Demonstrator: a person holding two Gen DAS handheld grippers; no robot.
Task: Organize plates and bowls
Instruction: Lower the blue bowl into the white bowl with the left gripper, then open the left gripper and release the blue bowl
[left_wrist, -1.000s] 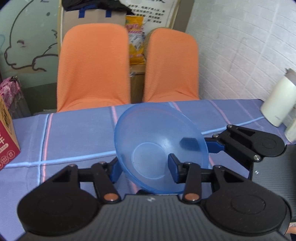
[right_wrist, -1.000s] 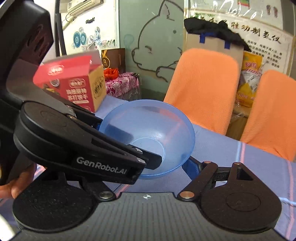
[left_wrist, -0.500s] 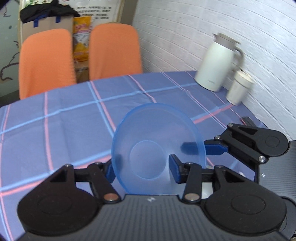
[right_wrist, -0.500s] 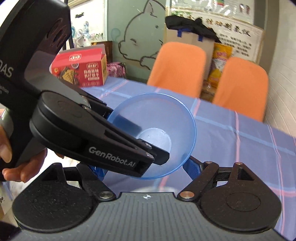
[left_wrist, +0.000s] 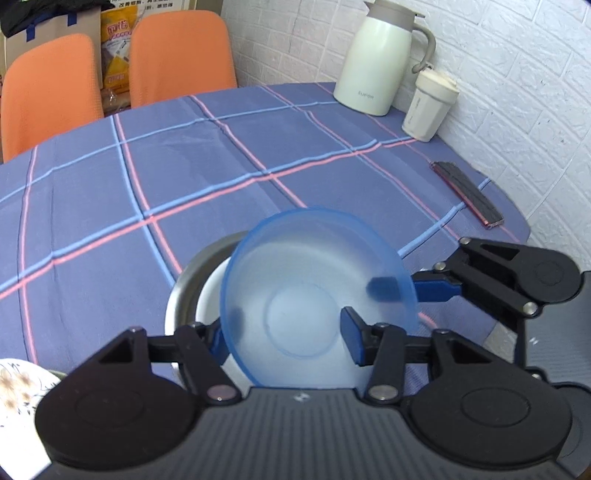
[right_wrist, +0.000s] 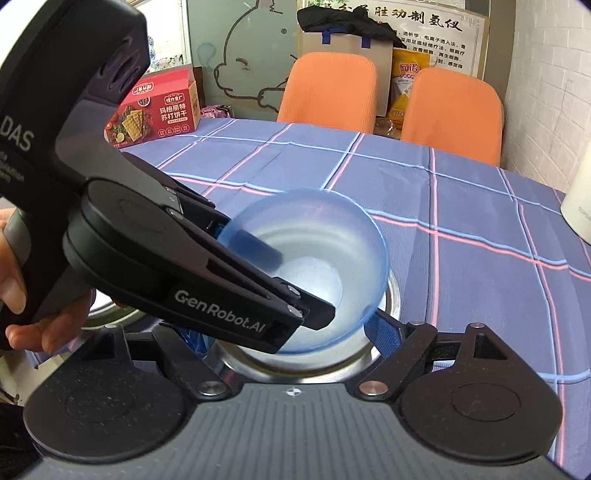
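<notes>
A translucent blue bowl (left_wrist: 306, 273) hangs tilted just above a steel bowl (left_wrist: 181, 284) that has a white bowl (left_wrist: 210, 291) nested inside it. My left gripper (left_wrist: 284, 341) is shut on the blue bowl, with one finger outside its left wall and the other finger inside. My right gripper (right_wrist: 288, 336) also holds the blue bowl (right_wrist: 332, 236) from the other side. One of the right gripper's blue fingers (left_wrist: 436, 288) presses on the right wall. Its other finger is hidden behind the left gripper's arm. The steel bowl's rim (right_wrist: 394, 295) shows under the blue bowl.
The table has a blue plaid cloth (left_wrist: 184, 166). A white thermos jug (left_wrist: 380, 62), a lidded cup (left_wrist: 428, 107) and a dark flat phone (left_wrist: 467, 194) stand along the right wall. A floral plate (left_wrist: 14, 387) is at near left. A red cracker box (right_wrist: 159, 110) and orange chairs (right_wrist: 328, 88) are at the far side.
Both grippers carried the blue bowl together, swinging right and tilting down. It was in the air facing the chairs and now hangs over the steel bowl. The grip has not changed.
</notes>
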